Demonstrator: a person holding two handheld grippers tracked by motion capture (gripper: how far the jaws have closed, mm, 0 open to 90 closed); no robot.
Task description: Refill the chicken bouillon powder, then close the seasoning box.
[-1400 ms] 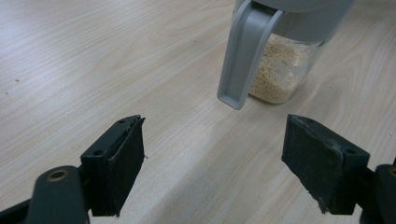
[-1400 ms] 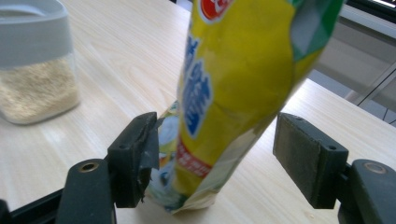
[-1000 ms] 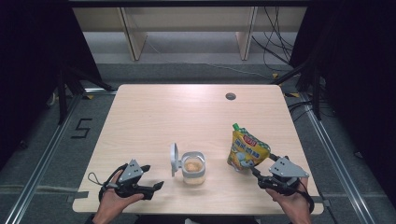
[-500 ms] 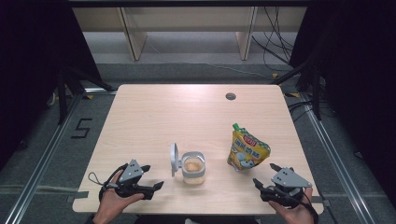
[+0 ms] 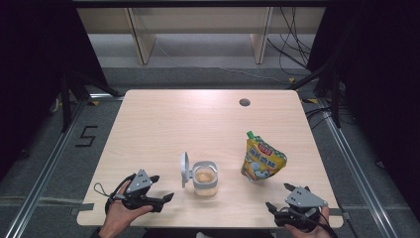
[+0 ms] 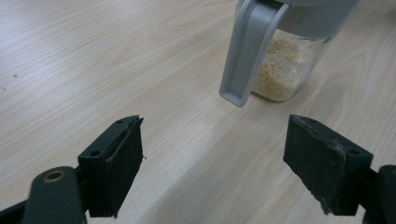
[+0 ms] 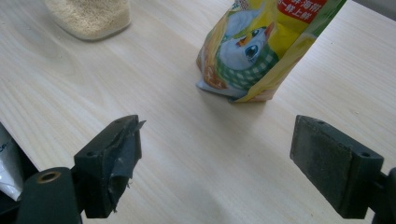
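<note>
My right gripper (image 5: 283, 198) had just been opening, nothing between its jaws, near the upright yellow printed spout pouch (image 5: 263, 159). My left gripper (image 5: 159, 190) stood apart beside the clear lidded jar of pale grains (image 5: 205, 178). I judged a careless nudge could topple either and spill grains.

A yellow pouch (image 5: 263, 161) with a green cap stands upright on the bench. Left of it, apart, sits a clear jar (image 5: 205, 177) of pale grains, its grey lid (image 5: 184, 169) flipped open.
</note>
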